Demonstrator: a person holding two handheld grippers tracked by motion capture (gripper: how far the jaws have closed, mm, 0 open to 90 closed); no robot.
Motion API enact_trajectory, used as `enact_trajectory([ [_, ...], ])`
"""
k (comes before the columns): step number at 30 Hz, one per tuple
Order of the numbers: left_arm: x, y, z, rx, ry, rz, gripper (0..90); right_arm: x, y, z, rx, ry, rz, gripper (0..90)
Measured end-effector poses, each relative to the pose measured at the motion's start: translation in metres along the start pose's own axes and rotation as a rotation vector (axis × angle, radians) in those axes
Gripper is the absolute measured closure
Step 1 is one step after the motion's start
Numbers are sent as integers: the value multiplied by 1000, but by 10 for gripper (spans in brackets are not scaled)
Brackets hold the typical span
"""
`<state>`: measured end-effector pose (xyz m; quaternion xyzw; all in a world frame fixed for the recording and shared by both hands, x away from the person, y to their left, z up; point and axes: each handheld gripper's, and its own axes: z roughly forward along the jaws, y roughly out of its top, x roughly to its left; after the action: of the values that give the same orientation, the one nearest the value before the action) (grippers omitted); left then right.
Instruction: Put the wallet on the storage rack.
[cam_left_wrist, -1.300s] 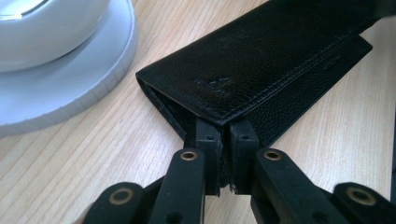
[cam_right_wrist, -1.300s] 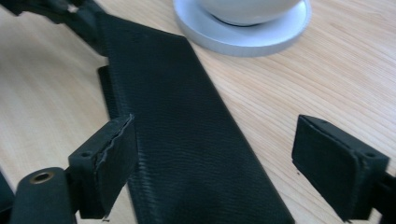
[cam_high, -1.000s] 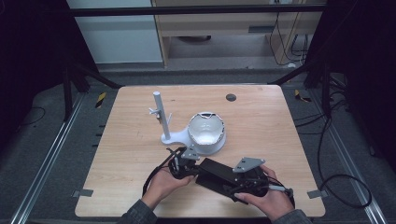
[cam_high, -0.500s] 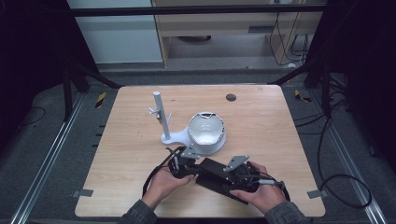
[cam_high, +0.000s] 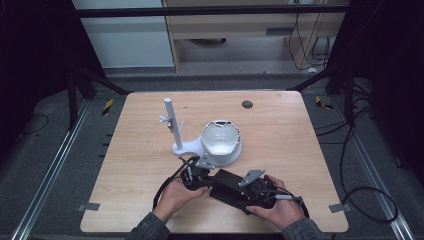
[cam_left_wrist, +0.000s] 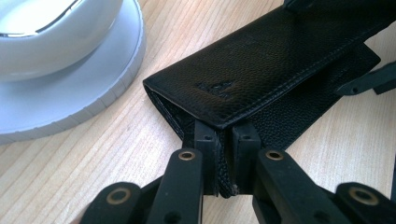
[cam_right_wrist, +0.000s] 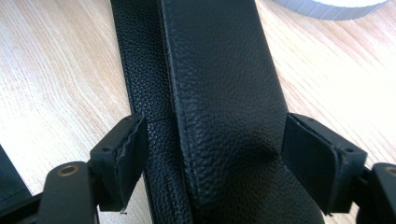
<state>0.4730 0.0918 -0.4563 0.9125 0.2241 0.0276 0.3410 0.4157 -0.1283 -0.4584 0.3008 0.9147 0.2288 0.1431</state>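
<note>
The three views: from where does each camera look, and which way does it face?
High view: sits above the person's side, faces forward and down on the table; forearms, both hands, left tool and right tool show.
Left gripper view: rides the left tool, looks along its jaws, pinched on the black leather case.
Right gripper view: rides the right tool, looks along the case; pads stand at its sides.
Shared: the case and the white round base appear in both gripper views.

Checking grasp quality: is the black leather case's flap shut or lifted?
Shut: the flap lies folded flat over the black leather case, edge stitching down along the body.
</note>
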Motion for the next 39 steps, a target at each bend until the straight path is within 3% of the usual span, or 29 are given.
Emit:
enact_trajectory([
  [1,-1,2,1,13,4,17,834,1,1,2,6,-5,-5,234],
  [5,-1,5,0,8,3,17,831,3,3,3,-5,-12,-4,238],
  [19,0,6,-2,2,1,0,826,3,16,11,47,-53,-49,312],
  [23,1,8,-3,-6,3,-8,823,2,16,12,54,-85,-60,408],
  [25,1,9,-4,-5,7,-9,808,2,16,11,53,-115,-81,529],
  [28,-1,8,-6,-17,44,-5,703,1,15,7,36,-148,-102,687],
  [30,-2,7,-8,-31,66,-13,583,-2,13,4,26,-163,-124,758],
  [32,-1,5,-13,-41,82,-17,517,-5,12,1,10,-170,-137,815],
  [39,2,-3,-26,-85,73,1,260,-18,0,-17,-64,-151,-106,841],
])
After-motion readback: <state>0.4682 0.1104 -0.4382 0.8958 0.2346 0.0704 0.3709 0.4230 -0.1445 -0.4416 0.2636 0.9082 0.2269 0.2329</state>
